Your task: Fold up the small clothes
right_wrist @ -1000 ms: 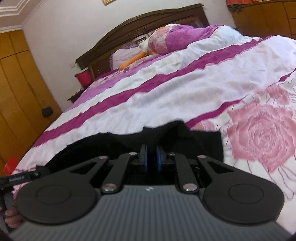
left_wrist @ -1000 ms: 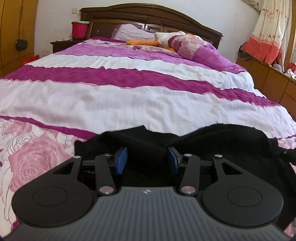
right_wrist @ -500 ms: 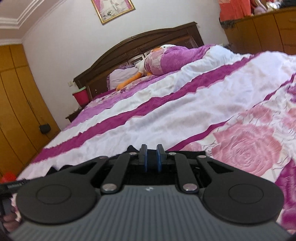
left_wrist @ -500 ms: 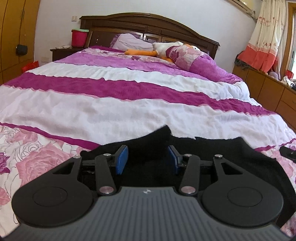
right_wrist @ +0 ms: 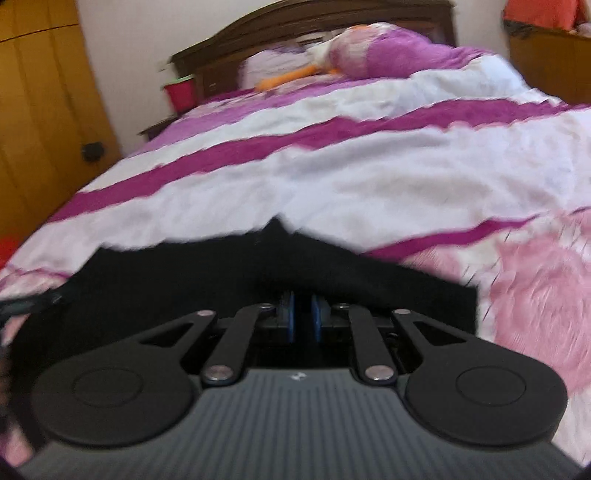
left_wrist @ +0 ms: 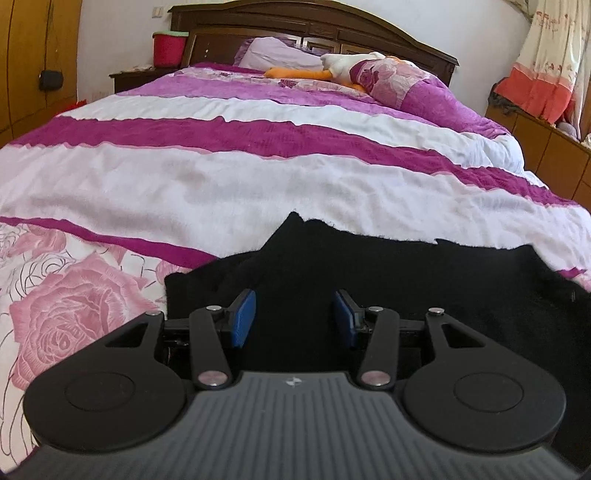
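Note:
A black garment (left_wrist: 406, 280) lies across the near part of the bed, its far edge ragged against the white stripe. My left gripper (left_wrist: 294, 295) has its blue pads (left_wrist: 242, 319) well apart with a thick fold of the black cloth bunched between them; the cloth rises to a peak just ahead. In the blurred right wrist view the same black garment (right_wrist: 184, 280) spreads left, and my right gripper (right_wrist: 303, 299) is shut on its edge, pads nearly touching, with another small peak of cloth in front.
The bedspread (left_wrist: 258, 177) has magenta and white stripes and pink roses near me. Pillows and an orange-and-white plush toy (left_wrist: 325, 68) lie by the dark headboard (left_wrist: 314, 22). A red bucket (left_wrist: 168, 48) stands on the nightstand; wardrobes left, low cabinets (left_wrist: 546, 147) right.
The black garment has gone from a rumpled heap to a flatter sheet reaching farther up the bed. Both grippers moved with it; the right view rolled and blurred.

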Available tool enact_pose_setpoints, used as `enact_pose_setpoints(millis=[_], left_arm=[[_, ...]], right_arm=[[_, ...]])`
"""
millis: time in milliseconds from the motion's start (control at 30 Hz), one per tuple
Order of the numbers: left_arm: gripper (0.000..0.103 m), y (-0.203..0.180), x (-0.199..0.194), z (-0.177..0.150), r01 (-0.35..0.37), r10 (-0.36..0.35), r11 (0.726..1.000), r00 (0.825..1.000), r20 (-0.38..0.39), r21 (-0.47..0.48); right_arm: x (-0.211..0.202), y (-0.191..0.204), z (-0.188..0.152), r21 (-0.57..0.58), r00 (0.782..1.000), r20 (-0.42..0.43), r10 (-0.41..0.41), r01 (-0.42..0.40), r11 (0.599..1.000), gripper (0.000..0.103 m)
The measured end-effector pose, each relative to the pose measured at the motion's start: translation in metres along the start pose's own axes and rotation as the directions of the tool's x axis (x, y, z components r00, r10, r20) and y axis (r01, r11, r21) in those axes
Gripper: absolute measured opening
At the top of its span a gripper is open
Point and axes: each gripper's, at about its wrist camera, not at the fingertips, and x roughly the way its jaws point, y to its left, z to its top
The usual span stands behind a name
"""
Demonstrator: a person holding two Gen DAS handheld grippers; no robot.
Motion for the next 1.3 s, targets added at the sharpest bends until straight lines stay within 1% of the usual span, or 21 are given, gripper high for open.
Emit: enact_pose_setpoints(millis=[100, 233, 333, 433, 500, 533, 633, 667, 700, 733, 767, 833, 900, 967, 1067, 1200, 1300], left_arm=[[0.053, -0.003, 0.004, -0.004, -0.009, 0.009, 1.0, 1.0, 0.011, 0.026], [0.053, -0.005, 0.006, -0.007, -0.014, 0.014, 0.999, 1.0, 0.015, 0.037], [0.053, -0.005, 0.006, -0.006, -0.016, 0.016, 0.999, 1.0, 0.01, 0.04], [0.053, -0.006, 0.003, -0.003, -0.021, 0.021, 0.999, 1.0, 0.002, 0.042], [0.053, -0.006, -0.003, 0.0, -0.023, 0.023, 0.999, 1.0, -0.004, 0.038], [0.053, -0.006, -0.007, 0.001, -0.026, 0.027, 0.999, 1.0, -0.007, 0.035], [0.053, -0.005, -0.021, 0.005, -0.055, 0.055, 0.998, 0.998, -0.013, 0.03], [0.053, -0.005, -0.027, 0.007, -0.067, 0.067, 0.997, 0.998, -0.012, 0.033], [0.053, -0.004, -0.033, 0.007, -0.076, 0.076, 0.996, 0.997, -0.009, 0.036], [0.053, -0.004, -0.039, 0.007, -0.082, 0.082, 0.996, 0.997, -0.006, 0.04], [0.053, -0.003, -0.046, 0.008, -0.088, 0.089, 0.995, 0.996, -0.006, 0.044], [0.053, -0.001, -0.06, 0.008, -0.099, 0.099, 0.994, 0.995, -0.011, 0.045], [0.053, 0.001, -0.073, 0.006, -0.104, 0.105, 0.994, 0.994, -0.021, 0.042], [0.053, 0.003, -0.088, 0.004, -0.107, 0.108, 0.994, 0.994, -0.03, 0.037], [0.053, 0.007, -0.106, -0.002, -0.111, 0.113, 0.993, 0.992, -0.049, 0.025], [0.054, 0.011, -0.128, -0.013, -0.118, 0.119, 0.993, 0.991, -0.067, 0.012], [0.054, 0.013, -0.136, -0.023, -0.128, 0.129, 0.992, 0.988, -0.079, 0.02]], right_arm=[[0.013, -0.01, 0.01, 0.023, 0.999, 0.019, -0.05, 0.05, 0.998, 0.01], [0.029, -0.023, 0.01, 0.084, 0.999, 0.001, -0.034, 0.034, 0.996, 0.01], [0.028, -0.026, 0.007, 0.106, 1.0, 0.011, -0.025, 0.024, 0.994, 0.01], [0.018, -0.025, 0.01, 0.12, 1.0, 0.018, -0.012, 0.009, 0.993, 0.01], [0.006, -0.023, 0.011, 0.127, 1.0, 0.025, -0.003, 0.0, 0.992, 0.015], [0.0, -0.022, 0.011, 0.128, 1.0, 0.029, 0.0, -0.003, 0.992, 0.014], [-0.021, -0.024, 0.009, 0.14, 0.999, 0.032, 0.033, -0.037, 0.989, 0.015], [-0.027, -0.025, 0.008, 0.145, 0.999, 0.034, 0.041, -0.045, 0.988, 0.017], [-0.035, -0.025, 0.006, 0.149, 0.998, 0.038, 0.042, -0.047, 0.988, 0.026], [-0.044, -0.026, 0.004, 0.151, 0.998, 0.049, 0.046, -0.053, 0.987, 0.049], [-0.053, -0.027, 0.001, 0.149, 0.997, 0.068, 0.044, -0.054, 0.987, 0.062], [-0.069, -0.025, -0.003, 0.134, 0.994, 0.109, 0.023, -0.037, 0.99, 0.062], [-0.083, -0.026, -0.005, 0.136, 0.993, 0.113, 0.021, -0.037, 0.99, 0.062], [-0.096, -0.028, -0.008, 0.152, 0.994, 0.104, 0.028, -0.044, 0.987, 0.062], [-0.111, -0.028, -0.015, 0.149, 0.995, 0.094, 0.018, -0.032, 0.988, 0.062], [-0.128, -0.03, -0.033, 0.155, 0.996, 0.084, 0.003, -0.016, 0.988, 0.062], [-0.133, -0.034, -0.047, 0.176, 0.998, 0.068, -0.009, -0.003, 0.984, 0.062]])
